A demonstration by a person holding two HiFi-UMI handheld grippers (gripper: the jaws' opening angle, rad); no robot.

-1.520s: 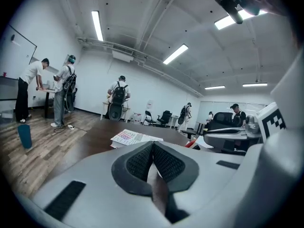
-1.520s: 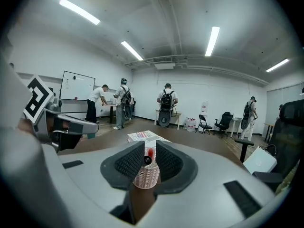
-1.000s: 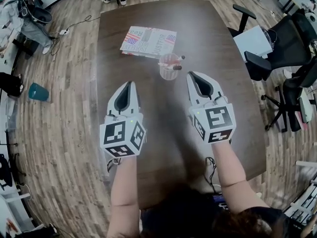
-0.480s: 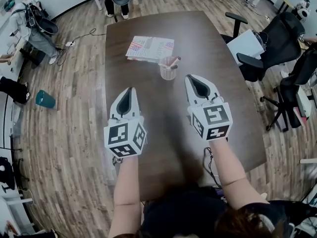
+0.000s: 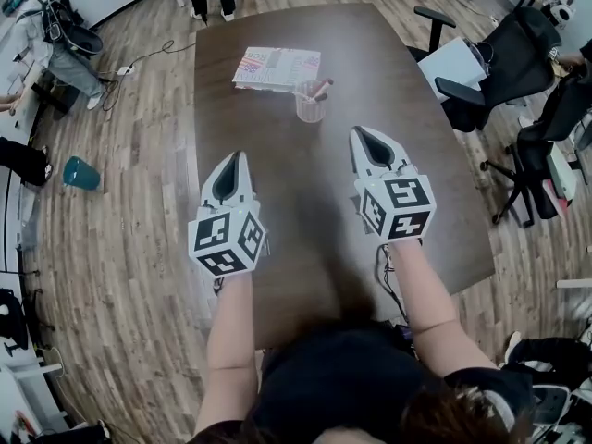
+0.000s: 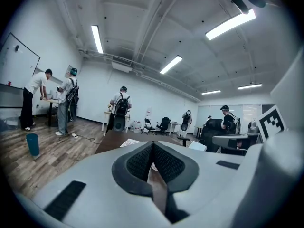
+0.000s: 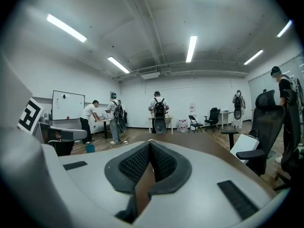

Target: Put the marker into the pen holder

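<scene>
A clear plastic pen holder [image 5: 311, 105] stands on the dark wooden table [image 5: 407, 202], just in front of a book. A marker [image 5: 321, 88] leans inside it, its end sticking out over the rim. My left gripper [image 5: 237, 154] hovers over the table's left part, well short of the holder, with its jaws together and nothing between them. My right gripper [image 5: 359, 132] hangs to the right of the holder and nearer to me, also shut and empty. In the left gripper view the left gripper [image 6: 152, 144] has its pads meeting; the right gripper [image 7: 149, 142] looks the same in its own view.
A book [image 5: 277, 67] with a flag cover lies at the table's far end. Black office chairs [image 5: 467, 100] stand along the right side, one bearing a white sheet [image 5: 460, 65]. A teal bin [image 5: 80, 173] sits on the floor at left. People stand further back in the room.
Both grippers have drawn back toward me, away from the pen holder, staying shut. The holder and book now sit further from the fingertips.
</scene>
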